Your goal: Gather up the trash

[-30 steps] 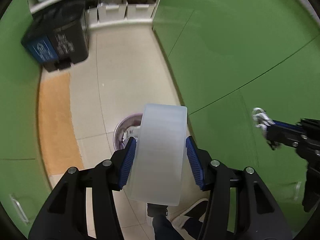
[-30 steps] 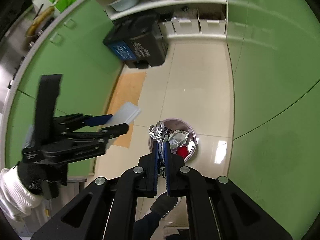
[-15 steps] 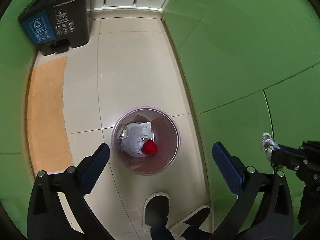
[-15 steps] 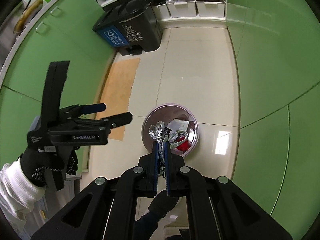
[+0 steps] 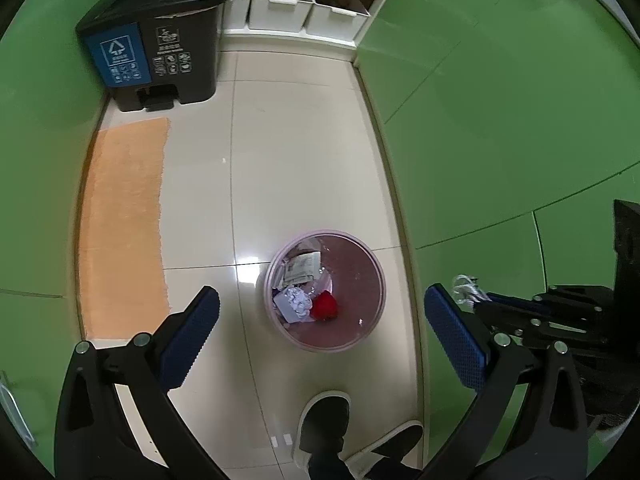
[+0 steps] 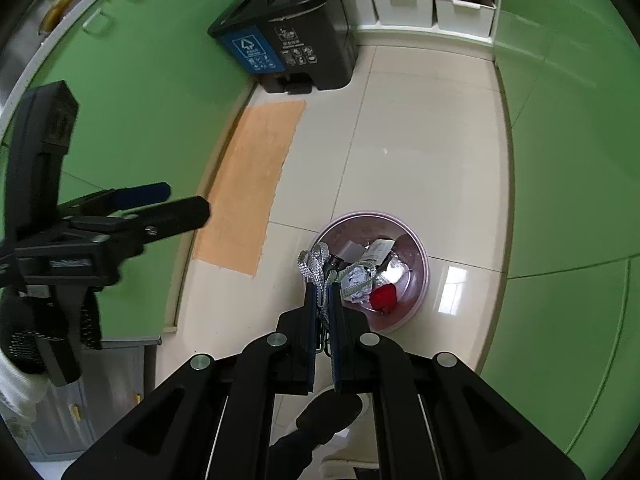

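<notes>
A round pink trash bin (image 5: 376, 276) stands on the tiled floor, holding crumpled paper (image 5: 296, 302), a red item (image 5: 325, 306) and a printed wrapper. My left gripper (image 5: 320, 295) hangs above it, open wide, with nothing between its blue pads (image 5: 456, 340). It also shows at the left of the right wrist view as the left gripper (image 6: 184, 200). My right gripper (image 6: 325, 292) is shut on a grey woven strap (image 6: 316, 266), over the near rim of the bin (image 6: 424, 268). In the left wrist view the strap (image 5: 464, 288) shows at the right.
A black pedal bin (image 5: 160, 48) with a blue recycling label stands at the back left. An orange mat (image 5: 124, 224) lies along the left cabinets. White storage boxes (image 5: 280, 12) sit on a low shelf. Green cabinet fronts (image 5: 500, 120) line both sides. A person's shoes (image 5: 324, 424) are near the bin.
The left gripper held a translucent plastic cup a second ago; it opened and the cup is gone from its jaws. Both grippers have dropped closer to the pink bin.
</notes>
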